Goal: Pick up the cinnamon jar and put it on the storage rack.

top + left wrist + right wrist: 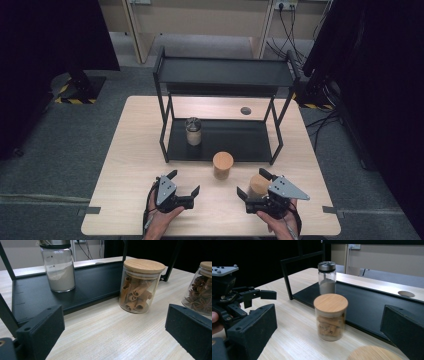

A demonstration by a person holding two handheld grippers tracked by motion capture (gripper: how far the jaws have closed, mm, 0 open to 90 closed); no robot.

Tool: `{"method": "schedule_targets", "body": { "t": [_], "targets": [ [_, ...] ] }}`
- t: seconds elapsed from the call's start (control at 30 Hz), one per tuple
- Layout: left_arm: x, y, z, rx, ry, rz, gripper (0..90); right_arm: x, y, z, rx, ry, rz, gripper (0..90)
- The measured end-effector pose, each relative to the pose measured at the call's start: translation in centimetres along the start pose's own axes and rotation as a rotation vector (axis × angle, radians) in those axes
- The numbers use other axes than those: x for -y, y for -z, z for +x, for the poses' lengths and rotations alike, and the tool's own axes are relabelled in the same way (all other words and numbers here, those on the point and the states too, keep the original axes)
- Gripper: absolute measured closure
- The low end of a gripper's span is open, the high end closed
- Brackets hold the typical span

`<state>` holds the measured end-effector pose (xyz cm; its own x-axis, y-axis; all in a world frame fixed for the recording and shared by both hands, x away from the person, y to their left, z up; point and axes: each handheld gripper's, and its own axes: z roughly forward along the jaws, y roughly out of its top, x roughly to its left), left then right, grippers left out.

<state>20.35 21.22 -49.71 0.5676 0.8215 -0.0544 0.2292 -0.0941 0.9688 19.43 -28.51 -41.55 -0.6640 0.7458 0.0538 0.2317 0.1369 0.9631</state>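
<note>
I had the right gripper [254, 186] low and right of centre in the high view, its fingers spread wide around the star anise jar [258, 185], one finger on either side and, as far as I could judge, not yet pressing the glass; the jar stood on the table [125, 150], so nothing was carrying its weight. In the right gripper view only that jar's wooden lid [375, 353] peeked in at the bottom edge, which told me the jar sat deep between the fingers, well placed for closing. The left gripper [186, 183] waited at lower left with its fingers just as wide and nothing between them, kept back so it would not crowd the other hand. The cinnamon jar [222, 165] stood in the middle of the frame just in front of the black rack [220, 72], and the powder jar [193, 131] already stood on the rack's lower shelf at its left. I took the rack to be where the jars belonged, with two left to shelve.
</note>
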Motion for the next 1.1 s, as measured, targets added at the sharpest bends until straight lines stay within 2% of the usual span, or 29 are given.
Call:
{"method": "schedule_targets", "body": {
  "t": [0.47, 0.7, 1.1],
  "targets": [
    [0.0, 0.0, 0.0, 0.000, 0.002, -0.001, 1.8, -1.0, -2.0, 1.2, -0.028, -0.003, -0.001, 1.2],
    [0.0, 0.0, 0.0, 0.000, 0.004, -0.002, 1.8, -1.5, -3.0, 1.6, -0.038, -0.010, 0.014, 1.4],
    [0.0, 0.0, 0.0, 0.003, 0.005, -0.002, 1.8, -2.0, -5.1, 2.6, -0.016, -0.032, 0.037, 1.6]
  ]
}}
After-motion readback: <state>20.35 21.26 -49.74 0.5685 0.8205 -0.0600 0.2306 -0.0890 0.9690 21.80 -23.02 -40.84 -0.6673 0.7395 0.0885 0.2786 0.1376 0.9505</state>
